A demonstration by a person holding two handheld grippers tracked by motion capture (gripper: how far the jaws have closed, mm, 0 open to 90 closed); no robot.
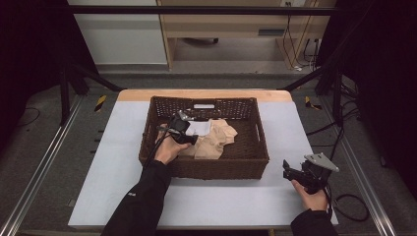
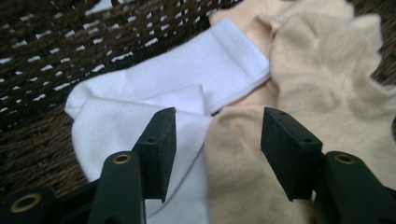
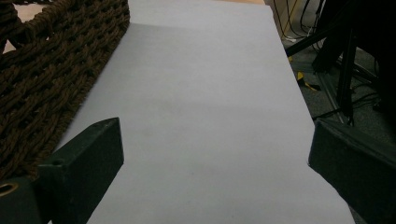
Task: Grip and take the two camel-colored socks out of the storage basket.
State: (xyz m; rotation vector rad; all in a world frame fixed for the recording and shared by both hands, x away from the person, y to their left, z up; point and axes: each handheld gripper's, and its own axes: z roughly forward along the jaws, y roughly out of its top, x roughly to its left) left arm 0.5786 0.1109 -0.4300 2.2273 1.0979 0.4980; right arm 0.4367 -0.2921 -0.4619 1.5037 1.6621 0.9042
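Nothing is lifted yet: the left gripper [image 1: 191, 132] hangs inside the wicker basket [image 1: 162, 164], jaws apart over the white sock [image 2: 140, 112] and beige socks [image 2: 322, 88], while the right gripper [image 1: 291, 172] waits spread and empty on the table [image 3: 210, 93]; no readable writing.

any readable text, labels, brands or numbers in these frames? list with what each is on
None can be read.
Small pale mark on the person's left sleeve: too small and blurred.
White tag on the basket's far wall: no legible print.
White sock and beige socks: no printing visible.
Left gripper and right gripper: no markings visible.
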